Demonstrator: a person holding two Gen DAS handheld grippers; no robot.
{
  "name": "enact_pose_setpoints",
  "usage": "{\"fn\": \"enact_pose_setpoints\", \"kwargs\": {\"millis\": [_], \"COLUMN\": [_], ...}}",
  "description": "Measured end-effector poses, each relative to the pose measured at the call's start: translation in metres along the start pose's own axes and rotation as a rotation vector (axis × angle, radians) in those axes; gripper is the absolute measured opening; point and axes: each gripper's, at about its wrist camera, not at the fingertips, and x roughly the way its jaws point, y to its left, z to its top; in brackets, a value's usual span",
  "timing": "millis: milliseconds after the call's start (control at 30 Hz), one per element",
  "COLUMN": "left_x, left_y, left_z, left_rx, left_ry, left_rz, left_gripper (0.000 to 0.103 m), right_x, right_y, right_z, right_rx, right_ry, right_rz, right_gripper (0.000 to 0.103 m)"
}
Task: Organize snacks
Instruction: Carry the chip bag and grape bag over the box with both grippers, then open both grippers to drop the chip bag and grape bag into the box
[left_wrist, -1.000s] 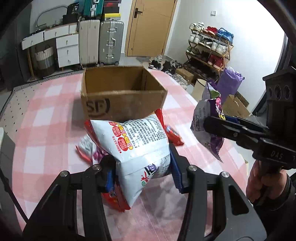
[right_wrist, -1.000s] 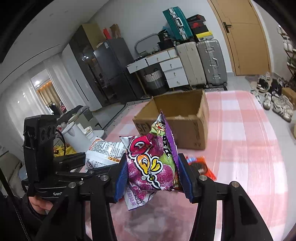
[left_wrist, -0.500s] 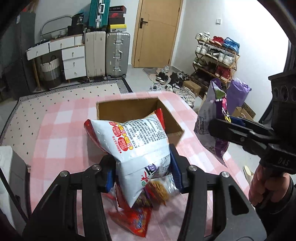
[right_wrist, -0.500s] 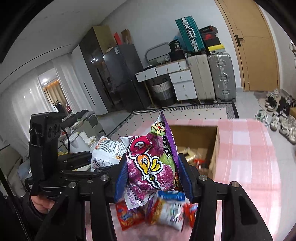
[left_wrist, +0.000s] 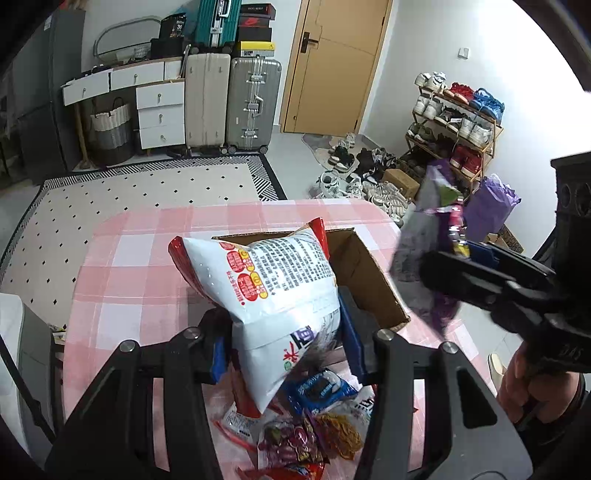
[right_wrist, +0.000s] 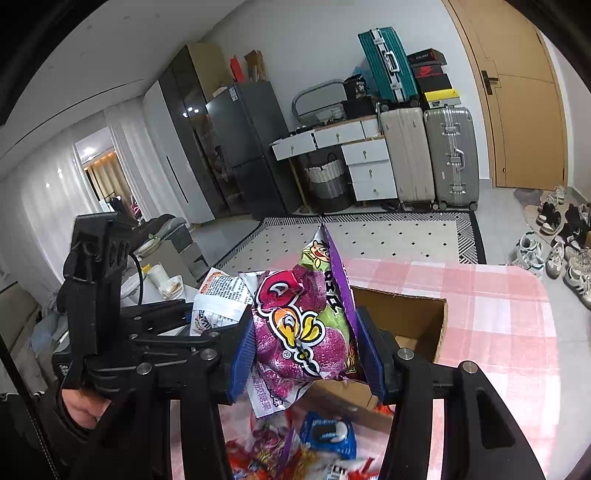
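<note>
Here the left gripper (left_wrist: 282, 347) pinches a white snack bag (left_wrist: 273, 295) with red corners and printed text, its blue pads pressed into the bag's lower sides; the bag stands upright between the fingers, raised above the table, and covers the near left part of the open cardboard box (left_wrist: 373, 280); the box sits on a pink-and-white checked tablecloth (left_wrist: 140, 258), toward the far side of the table; the right gripper (right_wrist: 306, 354) is clamped on a purple snack bag (right_wrist: 299, 332) with a cartoon print, blue pads (right_wrist: 369, 362) squeezing both sides, the bag's top edge pointing up and away; in the right wrist view this bag hangs over the near left edge of the box; in the left wrist view the same purple bag shows to the right of the box, blurred, with a hand (left_wrist: 524, 384) gripping the black handle below it; on the cloth near the grippers lies a loose pile of small packets (left_wrist: 314, 432), among them a blue cookie pack (right_wrist: 328, 435) and red and purple wrappers; far beyond the table stand suitcases (left_wrist: 229, 99), a white drawer unit (left_wrist: 159, 110) and a shoe rack (left_wrist: 454, 122)
</note>
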Motion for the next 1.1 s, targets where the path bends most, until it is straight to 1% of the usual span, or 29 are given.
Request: {"fn": "enact_pose_setpoints", "kwargs": {"millis": [100,167,300,500,633,800,833,867,933,967,1067,1100], "left_x": [0.018,0.026,0.052,0.087,0.101,0.115,0.119,0.121,0.126,0.127,0.120,0.117], "left_y": [0.003,-0.002,0.000,-0.001,-0.002,0.002,0.003,0.004,0.006,0.007,0.009,0.009], "left_z": [0.008,0.001,-0.002,-0.012,-0.015,-0.017,-0.017,-0.018,-0.018,-0.019,-0.022,-0.022], "left_rx": [0.002,-0.009,-0.017,-0.029,-0.026,-0.045,-0.050,-0.053,-0.054,-0.054,-0.053,-0.048], "left_ry": [0.015,0.020,0.048,0.077,0.087,0.098,0.105,0.114,0.129,0.133,0.106,0.099], "left_rz": [0.000,-0.005,-0.007,0.002,0.006,0.020,0.028,0.039,0.066,0.070,0.079,0.088], "left_gripper": [0.046,0.046,0.046,0.046,0.046,0.048,0.048,0.050,0.059,0.066,0.073,0.074], "right_x": [0.019,0.031,0.052,0.072,0.084,0.095,0.097,0.100,0.102,0.101,0.092,0.086], "right_y": [-0.009,-0.014,-0.024,-0.037,-0.047,-0.063,-0.066,-0.069,-0.071,-0.073,-0.077,-0.078], "right_z": [0.005,0.006,0.004,-0.003,-0.008,-0.012,-0.013,-0.014,-0.016,-0.017,-0.017,-0.018], "right_rx": [0.027,0.036,0.044,0.044,0.054,0.090,0.096,0.101,0.105,0.104,0.111,0.113], "right_ry": [0.021,0.032,0.057,0.088,0.105,0.100,0.100,0.104,0.110,0.107,0.085,0.071], "right_rz": [-0.007,-0.026,-0.049,-0.078,-0.091,-0.086,-0.093,-0.097,-0.099,-0.102,-0.111,-0.109], "right_gripper": [0.051,0.051,0.051,0.052,0.052,0.055,0.059,0.062,0.067,0.069,0.070,0.070]}}
